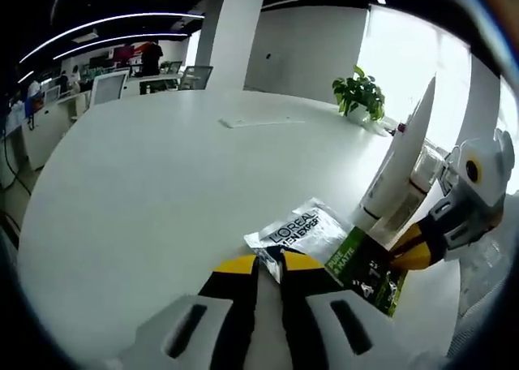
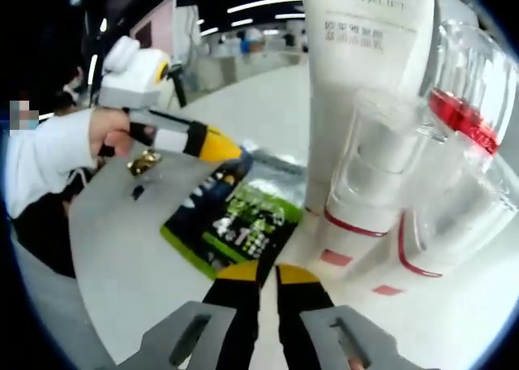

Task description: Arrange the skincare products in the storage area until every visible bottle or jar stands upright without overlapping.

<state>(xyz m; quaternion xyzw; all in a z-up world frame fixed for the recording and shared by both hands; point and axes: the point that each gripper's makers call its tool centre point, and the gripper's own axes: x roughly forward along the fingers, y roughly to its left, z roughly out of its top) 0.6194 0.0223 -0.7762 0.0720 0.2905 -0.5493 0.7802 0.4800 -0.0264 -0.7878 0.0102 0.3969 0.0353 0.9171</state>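
Note:
A flat L'Oreal Men Expert sachet (image 1: 312, 236), silver at one end and green at the other, lies low over the white table (image 1: 162, 191). My left gripper (image 1: 268, 262) is shut on its silver corner. My right gripper (image 2: 268, 270) is shut at the green end of the sachet (image 2: 235, 224). In the left gripper view, the right gripper (image 1: 409, 255) reaches in from the right. In the right gripper view, the left gripper (image 2: 231, 165) comes in from the left, held by a hand. A tall white Revitalift tube (image 2: 365, 86) stands upright just behind the sachet, also seen as the tube (image 1: 399, 163).
A clear plastic organizer (image 2: 454, 183) holds bottles with red trim beside the tube. A potted plant (image 1: 359, 94) stands at the table's far edge. A small gold item (image 2: 146, 162) lies past the sachet. The person's white sleeve (image 2: 40, 159) is at left.

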